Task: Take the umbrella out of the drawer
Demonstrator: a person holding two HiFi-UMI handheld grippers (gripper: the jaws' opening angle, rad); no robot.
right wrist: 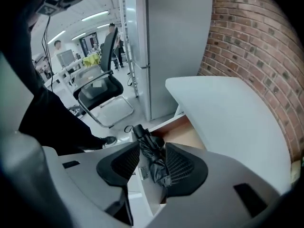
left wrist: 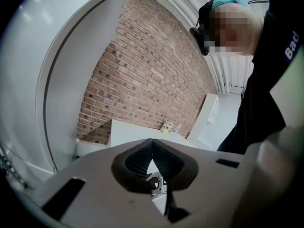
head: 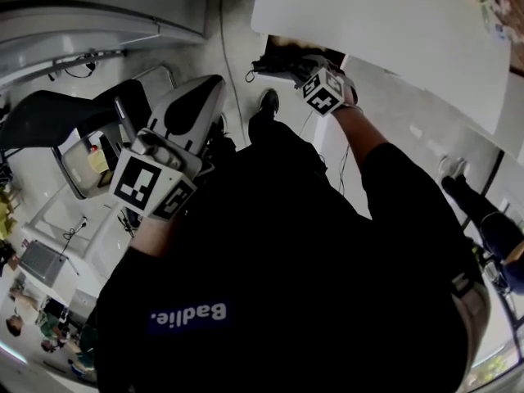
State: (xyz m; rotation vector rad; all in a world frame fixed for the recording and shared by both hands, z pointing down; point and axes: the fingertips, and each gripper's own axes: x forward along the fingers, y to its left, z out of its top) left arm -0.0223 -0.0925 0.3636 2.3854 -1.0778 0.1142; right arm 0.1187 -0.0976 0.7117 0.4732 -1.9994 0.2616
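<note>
Matt cloth umbrella (right wrist: 153, 152), wood-lined drawer (right wrist: 186, 134)

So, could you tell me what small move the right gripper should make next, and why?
Probably close the right gripper on the umbrella. Its jaws stand apart with the folded black umbrella between them, lying in the open drawer, and they do not seem to press on it yet, so a grip seems needed before lifting.

Office: swivel chair (right wrist: 98, 90), white desk (right wrist: 228, 113) (brick wall (right wrist: 256, 42)).
</note>
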